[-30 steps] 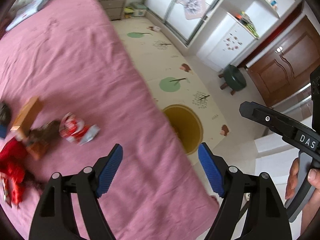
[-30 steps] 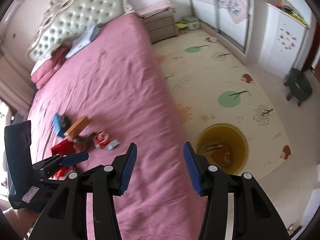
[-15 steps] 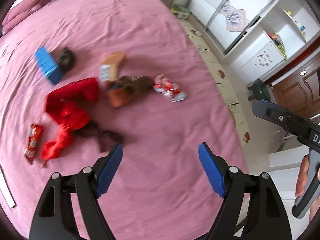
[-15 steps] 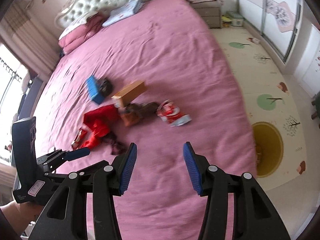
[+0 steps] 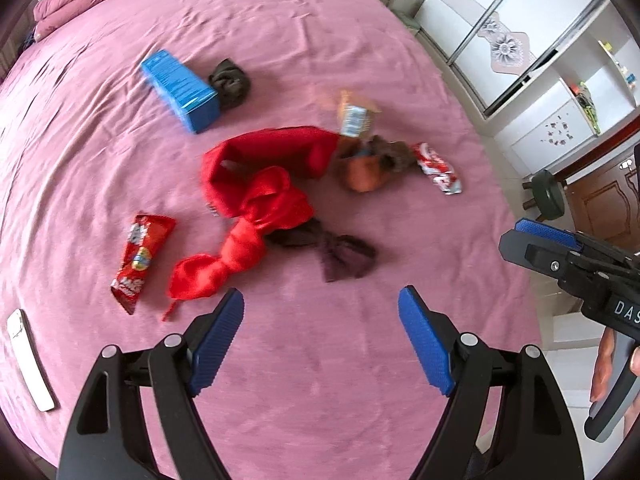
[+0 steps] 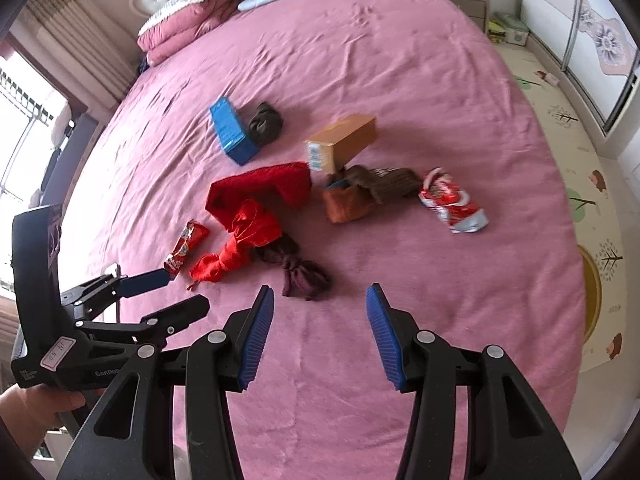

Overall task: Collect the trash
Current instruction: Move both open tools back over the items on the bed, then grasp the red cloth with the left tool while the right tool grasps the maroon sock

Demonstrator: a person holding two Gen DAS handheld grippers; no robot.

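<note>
Both grippers, left (image 5: 320, 344) and right (image 6: 320, 332), are hovering with jaws apart and empty over the pink bed (image 6: 400, 60). Collection is apparently just beginning: 2 red snack wrappers (image 6: 186, 246) (image 6: 452, 202), 1 blue box (image 6: 232, 130) and 1 cardboard box (image 6: 342, 142) are lying ahead among scattered clothes (image 6: 256, 200); nothing is being held.
</note>
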